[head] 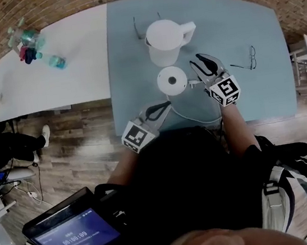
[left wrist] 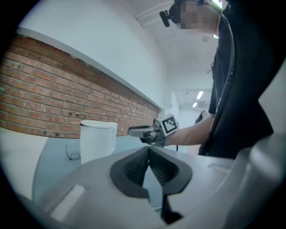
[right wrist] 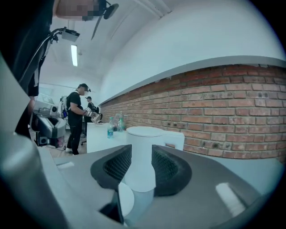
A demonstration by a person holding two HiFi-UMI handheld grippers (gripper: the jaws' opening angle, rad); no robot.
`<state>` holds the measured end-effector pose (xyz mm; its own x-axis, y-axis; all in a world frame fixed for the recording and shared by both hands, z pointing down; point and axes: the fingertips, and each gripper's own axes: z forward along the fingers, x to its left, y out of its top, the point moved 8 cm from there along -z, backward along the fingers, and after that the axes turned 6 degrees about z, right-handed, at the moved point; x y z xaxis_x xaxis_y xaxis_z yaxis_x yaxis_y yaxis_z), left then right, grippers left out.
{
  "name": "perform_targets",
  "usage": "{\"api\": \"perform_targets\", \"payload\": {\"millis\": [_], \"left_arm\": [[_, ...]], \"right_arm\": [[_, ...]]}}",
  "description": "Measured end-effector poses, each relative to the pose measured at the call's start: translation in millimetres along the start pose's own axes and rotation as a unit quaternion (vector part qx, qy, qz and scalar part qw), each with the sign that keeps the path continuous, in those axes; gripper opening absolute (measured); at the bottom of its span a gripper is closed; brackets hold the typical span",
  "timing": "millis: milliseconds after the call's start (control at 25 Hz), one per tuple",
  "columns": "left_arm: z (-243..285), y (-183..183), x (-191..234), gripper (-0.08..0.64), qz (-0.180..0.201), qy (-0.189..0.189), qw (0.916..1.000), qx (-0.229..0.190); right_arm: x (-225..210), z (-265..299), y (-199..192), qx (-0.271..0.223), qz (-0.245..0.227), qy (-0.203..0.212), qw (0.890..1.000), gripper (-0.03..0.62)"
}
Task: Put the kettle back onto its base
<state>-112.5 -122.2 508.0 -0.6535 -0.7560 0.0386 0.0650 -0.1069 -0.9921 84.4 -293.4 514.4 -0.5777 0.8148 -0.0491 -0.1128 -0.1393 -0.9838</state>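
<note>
Standing on the table [head: 240, 16], the kettle [head: 164, 43] is just behind its base [head: 172, 81], not on it. The right gripper [head: 197, 61] is open beside both; the left gripper [head: 165, 106] is closed and empty.

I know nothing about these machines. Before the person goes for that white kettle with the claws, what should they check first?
1. Kettle upright on the table: ok.
2. Kettle on its base: not ok, it stands just behind it.
3. Base top bare: ok.
4. Right claw ready: ok, jaws apart, nothing held.
5. Right claw aimed at the kettle: ok, the right gripper view shows the kettle in the gap, not yet touched.
6. Left claw out of the way: ok, shut and empty, on the near side of the base.
</note>
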Motion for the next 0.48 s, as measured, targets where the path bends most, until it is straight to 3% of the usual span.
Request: {"api": "perform_targets", "payload": {"millis": [200, 480], "left_arm": [[-13.6, -6.2, 0.0, 0.002, -0.012, 0.020, 0.9997, 0.001], [-33.8, -2.0, 8.1, 0.002, -0.007, 0.046, 0.9989, -0.007]], "right_arm": [[-36.9, 31.4, -19.5, 0.038, 0.025, -0.045, 0.998, 0.194], [-74.9, 73.3, -18.2, 0.057, 0.034, -0.106, 0.992, 0.206]]}}
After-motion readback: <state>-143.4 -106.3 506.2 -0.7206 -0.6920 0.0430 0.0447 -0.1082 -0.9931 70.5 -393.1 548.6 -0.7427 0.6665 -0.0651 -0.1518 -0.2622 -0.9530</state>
